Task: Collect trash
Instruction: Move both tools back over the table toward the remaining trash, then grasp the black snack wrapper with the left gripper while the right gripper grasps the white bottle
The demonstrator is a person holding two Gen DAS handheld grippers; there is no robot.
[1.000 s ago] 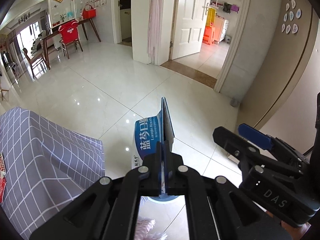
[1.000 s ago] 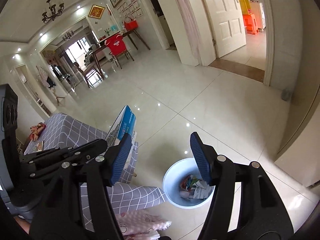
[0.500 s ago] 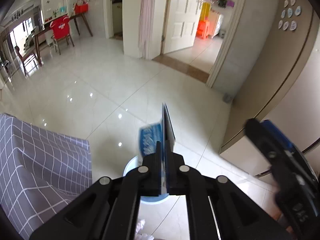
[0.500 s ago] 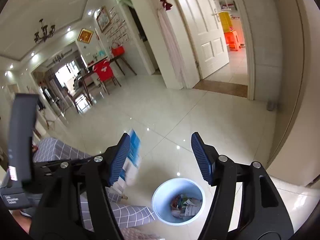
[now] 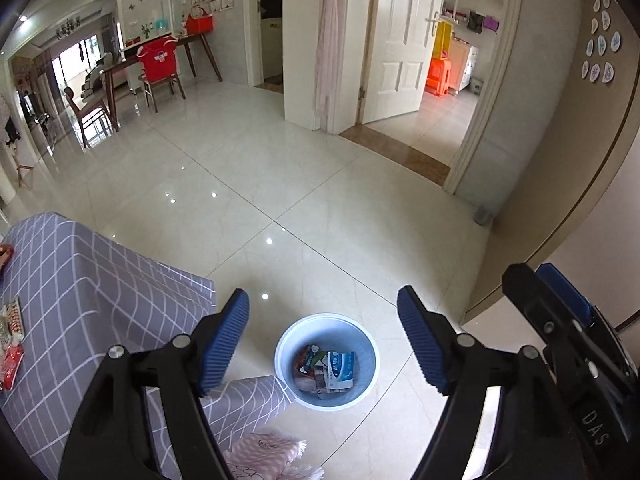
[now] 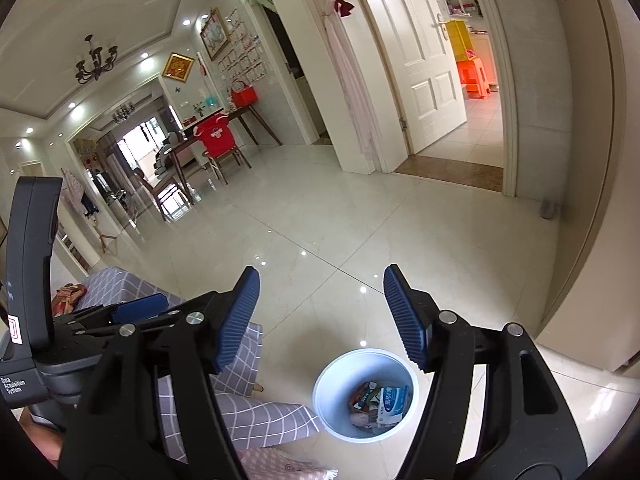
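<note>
The left gripper (image 5: 323,334) is released, jaws spread wide and empty, above the white trash bin (image 5: 288,380); the blue-and-white carton (image 5: 341,370) lies inside the bin among other wrappers. The right gripper (image 6: 320,314) is likewise spread and empty above the bin. Beside the bin, the grey checked tablecloth (image 5: 80,288) hangs, snack packets (image 5: 11,344) on top.

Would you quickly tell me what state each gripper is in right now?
Left gripper: open, holding nothing, above the round white plastic bin.
Right gripper: open, holding nothing.
</note>
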